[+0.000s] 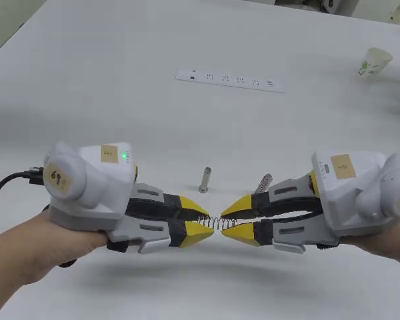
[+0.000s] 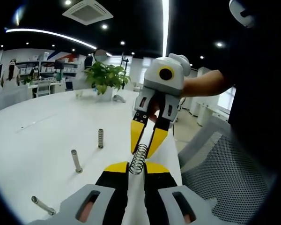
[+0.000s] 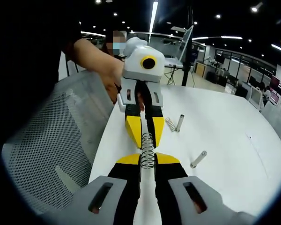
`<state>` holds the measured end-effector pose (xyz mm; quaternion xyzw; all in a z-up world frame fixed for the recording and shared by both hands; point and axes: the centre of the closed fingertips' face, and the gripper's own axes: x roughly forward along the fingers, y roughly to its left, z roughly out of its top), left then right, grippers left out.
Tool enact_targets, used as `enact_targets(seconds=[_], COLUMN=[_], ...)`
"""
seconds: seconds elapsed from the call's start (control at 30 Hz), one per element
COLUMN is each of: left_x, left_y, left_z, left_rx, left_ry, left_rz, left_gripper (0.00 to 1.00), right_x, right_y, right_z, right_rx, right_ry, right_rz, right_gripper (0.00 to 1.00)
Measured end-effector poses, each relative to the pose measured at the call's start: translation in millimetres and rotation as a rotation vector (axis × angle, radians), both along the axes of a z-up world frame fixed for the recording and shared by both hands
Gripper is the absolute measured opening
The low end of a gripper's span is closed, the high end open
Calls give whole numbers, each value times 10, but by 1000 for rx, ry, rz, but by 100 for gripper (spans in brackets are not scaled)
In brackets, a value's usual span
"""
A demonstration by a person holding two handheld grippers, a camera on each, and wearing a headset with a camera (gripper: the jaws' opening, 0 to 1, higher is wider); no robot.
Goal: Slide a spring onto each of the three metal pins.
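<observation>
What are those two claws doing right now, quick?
Left claw: closed on one end of the spring.
Right claw: closed on the spring's other end.

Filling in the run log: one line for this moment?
left gripper: shut on spring | right gripper: shut on same spring | upright pin: bare

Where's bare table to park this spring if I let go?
Bare table runs from the power strip down to the upright pin, and left of it. Crowded just beyond the spring held by the left gripper and right gripper.
</observation>
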<state>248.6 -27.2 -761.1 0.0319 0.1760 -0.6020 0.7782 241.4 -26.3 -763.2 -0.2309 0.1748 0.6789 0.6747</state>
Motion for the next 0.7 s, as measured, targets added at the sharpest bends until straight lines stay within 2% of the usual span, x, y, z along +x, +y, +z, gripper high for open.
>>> enact_targets(seconds=[0.3, 0.5, 0.57, 0.67, 0.7], left_x=[-19, -39, -51, -49, -50], left_y=[9, 5, 1, -2, -4], left_z=[50, 60, 63, 74, 86], left_rx=[-7, -7, -8, -14, -19], left_ry=[-17, -15, -12, -8, -5], left_rz=[-8, -16, -20, -16, -15], left_gripper=[3, 3, 3, 3, 3], right_x=[-6, -19, -19, 1, 7], right_y=[6, 4, -3, -13, -23], right_z=[27, 27, 24, 32, 36], right_rx=[13, 9, 7, 14, 18], right_ry=[26, 41, 71, 68, 81], right_rz=[-16, -24, -41, -57, -72], right_gripper=[8, 8, 9, 10, 11])
